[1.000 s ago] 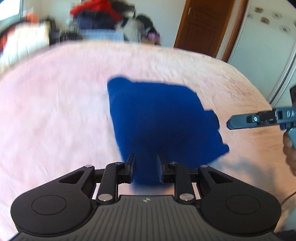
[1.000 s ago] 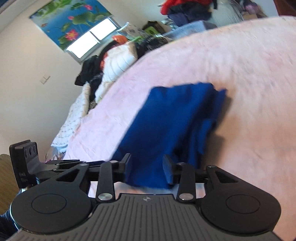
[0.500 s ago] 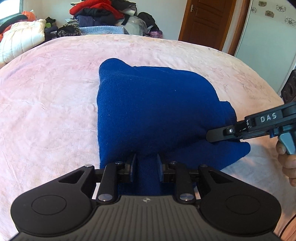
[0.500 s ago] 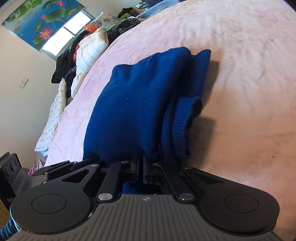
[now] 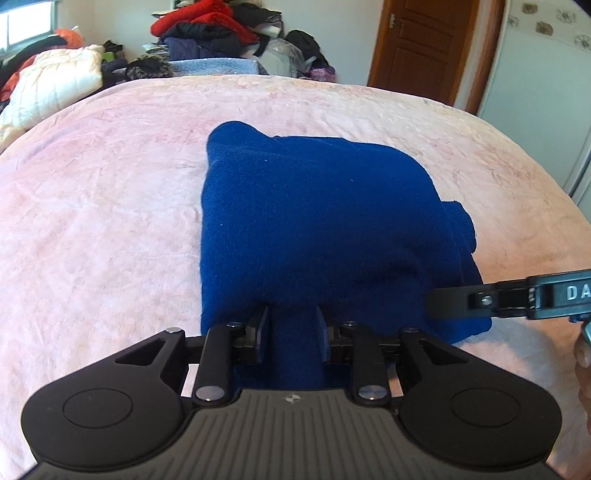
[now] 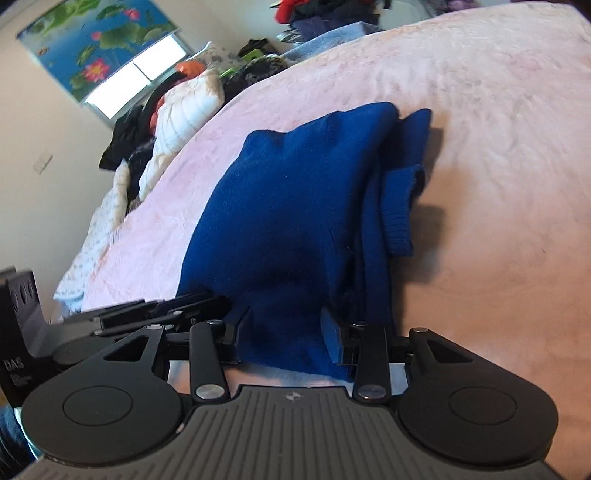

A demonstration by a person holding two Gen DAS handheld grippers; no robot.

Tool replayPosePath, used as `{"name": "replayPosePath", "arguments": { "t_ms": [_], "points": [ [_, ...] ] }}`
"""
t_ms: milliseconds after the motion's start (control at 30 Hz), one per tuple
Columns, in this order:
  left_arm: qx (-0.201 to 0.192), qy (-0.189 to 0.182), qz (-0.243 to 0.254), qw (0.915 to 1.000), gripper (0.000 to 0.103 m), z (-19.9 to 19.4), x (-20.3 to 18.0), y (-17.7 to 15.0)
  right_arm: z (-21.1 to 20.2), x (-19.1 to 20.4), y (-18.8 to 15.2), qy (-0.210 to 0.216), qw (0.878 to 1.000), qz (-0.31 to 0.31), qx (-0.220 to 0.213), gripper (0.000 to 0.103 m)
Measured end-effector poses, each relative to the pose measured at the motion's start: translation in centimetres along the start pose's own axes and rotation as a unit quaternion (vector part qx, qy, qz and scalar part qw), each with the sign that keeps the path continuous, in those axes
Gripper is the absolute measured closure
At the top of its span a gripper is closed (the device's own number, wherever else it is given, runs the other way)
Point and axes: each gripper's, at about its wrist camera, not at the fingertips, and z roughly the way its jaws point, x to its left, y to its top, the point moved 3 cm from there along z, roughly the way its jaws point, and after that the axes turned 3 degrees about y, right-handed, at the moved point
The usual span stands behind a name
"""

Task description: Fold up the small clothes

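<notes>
A dark blue knit sweater [image 5: 314, 221] lies folded in a thick rectangle on the pink blanket [image 5: 92, 221]. My left gripper [image 5: 291, 332] is at its near edge, its jaws opening a little, with a ridge of the knit still filling the gap between the pads. The right gripper [image 5: 430, 304] comes in from the right at the sweater's near right corner. In the right wrist view the sweater [image 6: 295, 203] shows stacked layers and a ribbed cuff [image 6: 399, 214]. My right gripper [image 6: 284, 336] has its jaws opening wide, the sweater's edge lying loose between them. The left gripper [image 6: 207, 299] sits just beside it.
Piled clothes [image 5: 207, 33] and a white quilted jacket [image 5: 55, 81] lie beyond the bed's far edge. A brown door [image 5: 424, 48] and a white cupboard [image 5: 535, 92] stand at the right. A person's hand [image 5: 583, 354] holds the right gripper. A lotus-print blind [image 6: 99, 48] hangs over the window.
Both grippers sank toward the bed with the sweater's near edge, and the sweater settled flat. The right gripper clamped shut on the edge half a second ago and now stands wide.
</notes>
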Motion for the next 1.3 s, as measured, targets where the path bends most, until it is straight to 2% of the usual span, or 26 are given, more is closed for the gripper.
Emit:
{"name": "replayPosePath", "arguments": {
  "t_ms": [33, 67, 100, 133, 167, 200, 233, 300, 400, 500, 600, 667, 700, 933, 1300],
  "points": [
    [-0.005, -0.001, -0.012, 0.9999, 0.069, -0.7, 0.1, -0.2, -0.8, 0.4, -0.3, -0.005, 1.0, -0.009, -0.015, 0.054],
    [-0.016, -0.001, -0.02, 0.9997, 0.056, -1.4, 0.2, -0.6, -1.6, 0.7, -0.5, -0.009, 0.999, -0.019, -0.028, 0.052],
    [-0.03, 0.003, -0.024, 0.9992, 0.047, -2.1, 0.2, -1.0, -2.4, 1.1, -0.9, -0.017, 0.998, -0.032, -0.044, 0.046],
    [-0.048, 0.015, -0.026, 0.9984, 0.027, -2.8, 0.1, -1.5, -3.1, 1.4, -1.2, -0.036, 0.996, -0.051, -0.061, 0.038],
    [-0.064, 0.037, -0.026, 0.9969, 0.017, -3.3, -0.1, -2.1, -3.5, 1.7, -1.7, -0.06, 0.993, -0.067, -0.071, 0.034],
    [-0.074, 0.054, -0.021, 0.9955, 0.017, -3.6, -0.4, -2.7, -3.7, 1.9, -2.1, -0.086, 0.99, -0.083, -0.076, 0.028],
    [-0.075, 0.065, -0.014, 0.995, 0.017, -3.7, -0.6, -3.3, -3.7, 2.0, -2.8, -0.113, 0.986, -0.101, -0.075, 0.028],
    [-0.065, 0.072, -0.012, 0.9952, 0.017, -3.7, -1.1, -4.5, -3.4, 1.8, -4.2, -0.14, 0.982, -0.115, -0.061, 0.028],
    [-0.051, 0.073, -0.013, 0.996, 0.017, -3.4, -1.5, -6.2, -2.8, 0.7, -6.3, -0.15, 0.981, -0.11, -0.049, 0.028],
    [-0.062, 0.086, -0.015, 0.9943, 0.016, -3.1, -1.8, -6.8, -2.8, 0.5, -6.7, -0.167, 0.976, -0.116, -0.077, 0.025],
    [-0.059, 0.093, -0.023, 0.9936, 0.012, -2.7, -1.8, -6.5, -2.3, 0.0, -6.5, -0.201, 0.968, -0.115, -0.097, 0.019],
    [-0.064, 0.098, -0.019, 0.9929, 0.001, -2.1, -1.9, -6.6, -1.8, -0.2, -7.0, -0.208, 0.962, -0.139, -0.107, 0.013],
    [-0.07, 0.101, -0.015, 0.9923, 0.001, -2.0, -2.0, -6.8, -1.6, -0.1, -7.3, -0.214, 0.959, -0.149, -0.109, 0.012],
    [-0.071, 0.096, -0.015, 0.9927, 0.0, -1.9, -1.8, -6.8, -0.7, 0.3, -7.5, -0.261, 0.947, -0.165, -0.093, 0.002],
    [-0.073, 0.096, -0.015, 0.9926, 0.0, -1.9, -1.7, -6.8, -0.5, 0.3, -7.6, -0.263, 0.946, -0.164, -0.094, 0.001]
  ]
}}
